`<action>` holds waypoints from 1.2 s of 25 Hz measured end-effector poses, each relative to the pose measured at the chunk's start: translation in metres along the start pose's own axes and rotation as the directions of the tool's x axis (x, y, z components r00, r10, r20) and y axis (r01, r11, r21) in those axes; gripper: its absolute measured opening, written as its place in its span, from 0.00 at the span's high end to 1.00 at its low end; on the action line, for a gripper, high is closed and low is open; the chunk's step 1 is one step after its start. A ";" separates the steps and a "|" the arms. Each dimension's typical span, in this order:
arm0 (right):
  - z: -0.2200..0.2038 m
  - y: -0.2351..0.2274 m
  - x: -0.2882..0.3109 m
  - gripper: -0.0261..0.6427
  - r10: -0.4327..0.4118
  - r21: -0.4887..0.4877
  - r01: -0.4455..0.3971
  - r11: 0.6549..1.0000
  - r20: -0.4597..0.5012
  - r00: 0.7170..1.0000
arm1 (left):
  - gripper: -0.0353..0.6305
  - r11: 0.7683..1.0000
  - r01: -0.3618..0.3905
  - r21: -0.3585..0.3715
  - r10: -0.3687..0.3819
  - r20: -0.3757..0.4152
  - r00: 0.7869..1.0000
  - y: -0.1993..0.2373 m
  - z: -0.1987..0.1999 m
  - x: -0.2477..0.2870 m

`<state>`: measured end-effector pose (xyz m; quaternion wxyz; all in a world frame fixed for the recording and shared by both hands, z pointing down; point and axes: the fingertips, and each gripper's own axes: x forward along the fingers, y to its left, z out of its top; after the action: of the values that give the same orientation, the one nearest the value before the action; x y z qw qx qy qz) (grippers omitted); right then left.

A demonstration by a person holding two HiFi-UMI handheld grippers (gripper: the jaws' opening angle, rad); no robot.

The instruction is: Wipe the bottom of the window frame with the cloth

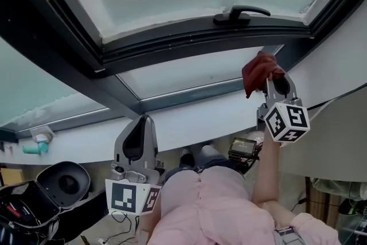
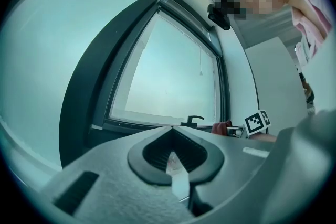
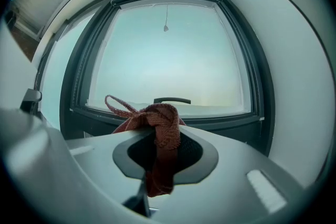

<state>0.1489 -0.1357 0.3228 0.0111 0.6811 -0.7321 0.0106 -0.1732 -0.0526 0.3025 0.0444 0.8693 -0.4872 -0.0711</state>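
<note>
A dark red cloth [image 1: 259,70] hangs bunched from my right gripper [image 1: 274,80], which is shut on it. The cloth [image 3: 160,131] fills those jaws, and a loose loop sticks out to its left. It is raised close to the right end of the dark window frame's bottom rail [image 1: 189,41], below the black handle [image 1: 241,12]; I cannot tell whether cloth and frame touch. The bottom rail [image 3: 220,122] and handle [image 3: 172,100] lie just ahead of the cloth. My left gripper [image 1: 143,119] hangs lower, near the person's body, shut and holding nothing [image 2: 171,128].
A white sill [image 1: 195,119] runs under the frame. A second fixed pane [image 1: 189,73] sits below the opening sash. A black round device [image 1: 66,182] and a teal object [image 1: 34,148] are at lower left. A small device with cables [image 1: 243,148] lies on the floor.
</note>
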 end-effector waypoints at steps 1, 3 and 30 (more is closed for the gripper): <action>0.004 0.000 0.004 0.86 0.002 -0.007 -0.002 1.000 0.008 1.000 | 0.95 1.000 -0.006 0.001 0.006 0.003 1.000 0.001 0.001 0.000; 0.014 -0.002 0.014 0.86 0.005 -0.021 -0.004 1.000 0.027 1.000 | 0.95 1.000 -0.020 0.003 0.020 0.008 1.000 0.003 0.002 0.001; 0.032 -0.027 0.155 0.85 0.266 -0.078 -0.280 0.957 -0.152 0.952 | 0.95 0.996 -0.092 -0.008 0.092 0.030 0.995 -0.069 -0.013 0.129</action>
<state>0.1651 -0.2927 0.2951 0.0944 0.5695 -0.8162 0.0234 -0.0467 -0.1260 0.2945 0.0433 0.8445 -0.5272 -0.0837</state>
